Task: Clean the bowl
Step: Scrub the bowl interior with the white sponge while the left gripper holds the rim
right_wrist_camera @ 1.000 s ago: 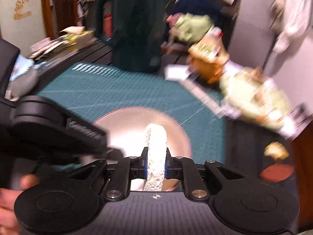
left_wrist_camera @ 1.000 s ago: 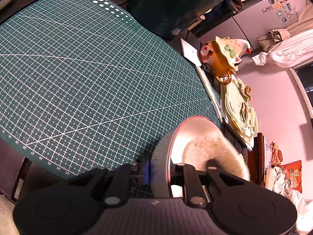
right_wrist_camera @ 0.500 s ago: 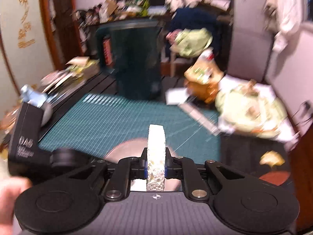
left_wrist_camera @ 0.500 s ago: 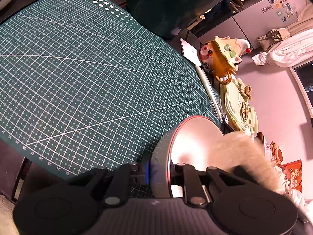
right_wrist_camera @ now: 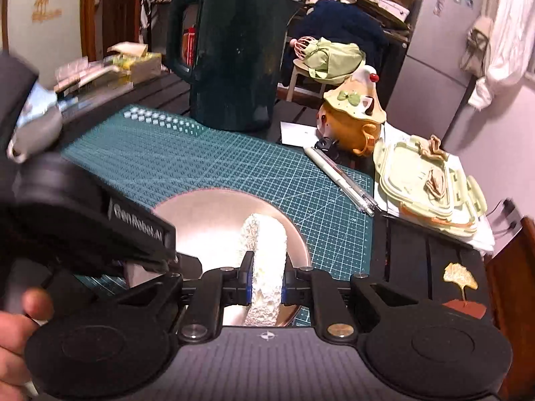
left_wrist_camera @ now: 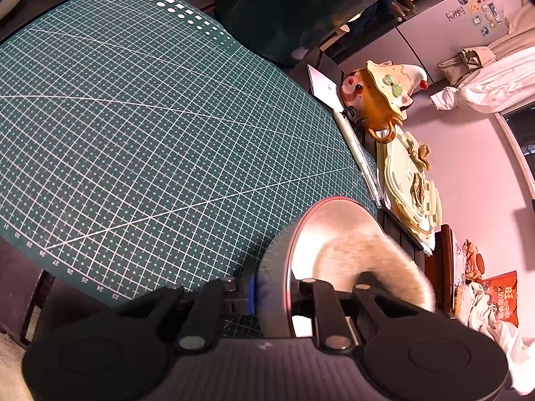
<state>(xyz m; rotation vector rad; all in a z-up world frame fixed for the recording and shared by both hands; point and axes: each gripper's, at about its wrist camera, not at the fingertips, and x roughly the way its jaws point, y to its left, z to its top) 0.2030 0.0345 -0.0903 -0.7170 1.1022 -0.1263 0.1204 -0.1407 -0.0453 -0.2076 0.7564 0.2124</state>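
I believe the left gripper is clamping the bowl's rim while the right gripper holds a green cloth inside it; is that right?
Not quite: the right gripper holds a white sponge, not a green cloth, as the right wrist view shows. The left gripper does clamp the bowl by its rim.

Right tongs (right_wrist_camera: 265, 289) clamping white sponge (right_wrist_camera: 264, 250) — inside metal bowl (right_wrist_camera: 207, 220), green cutting mat (right_wrist_camera: 234, 163)

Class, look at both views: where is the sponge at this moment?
The sponge is clamped in the right gripper, low in the middle of the right wrist view, inside the bowl on the green cutting mat.
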